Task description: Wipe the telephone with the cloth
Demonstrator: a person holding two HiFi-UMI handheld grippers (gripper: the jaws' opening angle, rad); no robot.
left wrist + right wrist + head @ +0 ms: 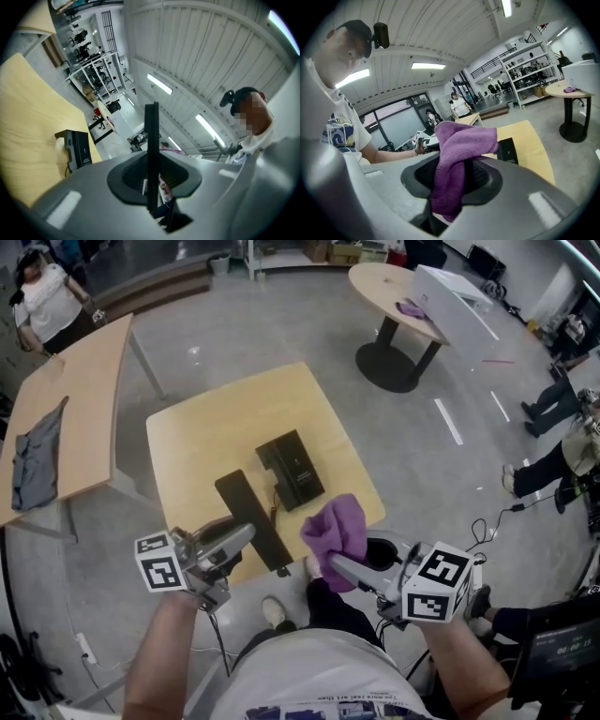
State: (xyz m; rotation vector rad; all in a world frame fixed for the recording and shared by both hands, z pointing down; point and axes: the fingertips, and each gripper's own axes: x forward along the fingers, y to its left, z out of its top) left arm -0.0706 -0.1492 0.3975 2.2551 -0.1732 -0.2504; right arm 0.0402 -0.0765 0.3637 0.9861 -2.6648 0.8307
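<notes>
My left gripper (246, 538) is clenched on the black handset (251, 514), which sits edge-on between the pads. The handset runs aslant over the near part of the small square table (211, 427), and its near end reaches the table's near edge. I cannot tell whether it rests on the top or is raised. My right gripper (330, 563) is grasping the purple cloth (337, 529), bunched and hanging over the jaws. The cloth is by the near right edge, close to the near corner of the telephone (292, 468); contact I cannot judge. The telephone sits just beyond the handset, toward the table's right edge, with a thin cord (275, 501) between them. The far and left stretches of the tabletop are bare wood. A long table (84, 390) stands to the left and a round table (394, 287) far right, both well apart across grey floor
</notes>
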